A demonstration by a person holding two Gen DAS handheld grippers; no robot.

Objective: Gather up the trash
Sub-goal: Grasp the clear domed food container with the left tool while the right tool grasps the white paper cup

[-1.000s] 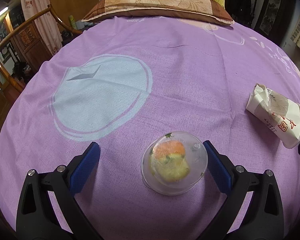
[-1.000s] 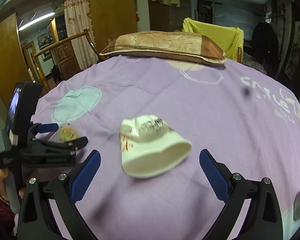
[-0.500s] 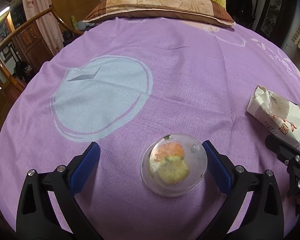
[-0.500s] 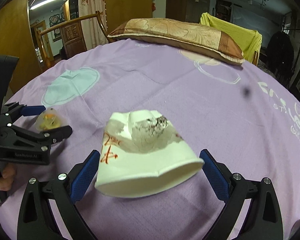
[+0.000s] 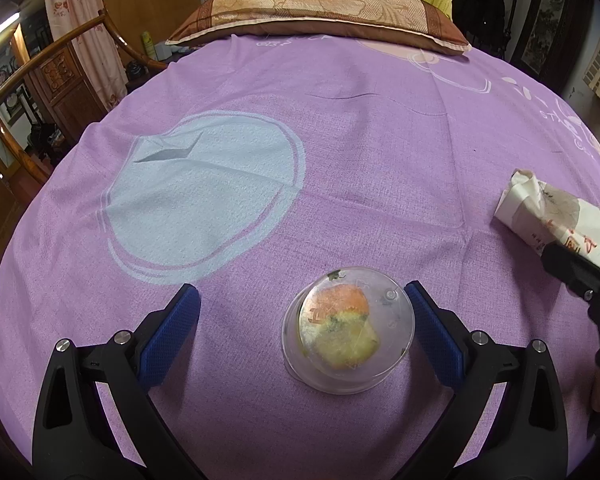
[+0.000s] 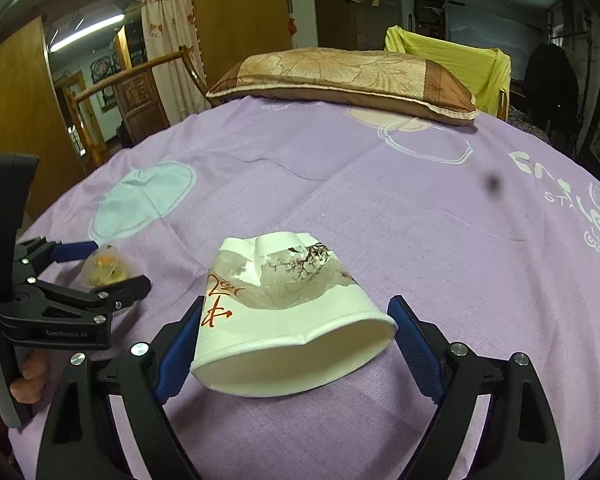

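Right claw (image 6: 296,340) lowered, closing around crushed paper cup (image 6: 284,316), angled downward

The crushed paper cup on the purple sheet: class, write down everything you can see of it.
The paper cup is white card, printed with a grey ink-wash scene, dark blossom branches and red brush characters. It is crumpled: its closed end is dented and folded, its rim squashed out of round. It lies on its side on the purple bedsheet, open mouth toward the camera. It sits between the blue pads of the right claw, whose jaws have just been closing; the left pad looks to meet its wall, the right stands barely clear.
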